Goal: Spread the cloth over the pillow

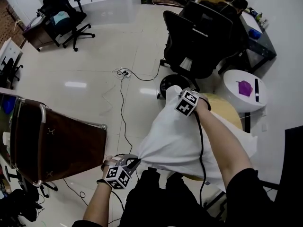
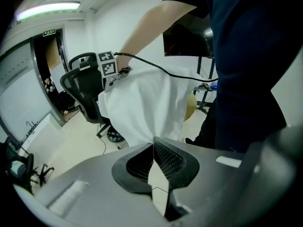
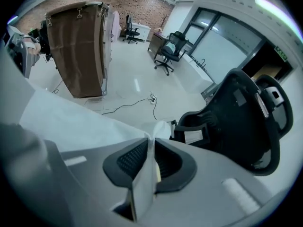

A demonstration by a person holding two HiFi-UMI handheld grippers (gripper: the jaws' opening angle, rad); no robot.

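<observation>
Between left tongs [image 2: 152,143] and right tongs [image 3: 150,141] — cloth [image 1: 170,136] stretches, pinched.

**Cloth [image 1: 175,136] strung between two grippers, over pillow [image 1: 228,109]**

Near corner in left gripper [image 1: 136,162], far corner in right gripper [image 1: 176,91]. Pillow peeking out under right edge. Beyond: office chair [image 1: 199,37]. Right of pillow: round table [image 1: 236,98]. Far left: panel [image 1: 57,143]. On floor between: power strip [image 1: 124,72].

Black chair [image 1: 199,37] stands just beyond the right gripper [image 1: 176,91], closing the far side; a white table [image 1: 236,86] crowds the right. Left of the cloth [image 1: 175,136], floor [image 1: 94,60] lies open up to the brown screen [image 1: 57,141], crossed by a cable [image 1: 122,108]
</observation>
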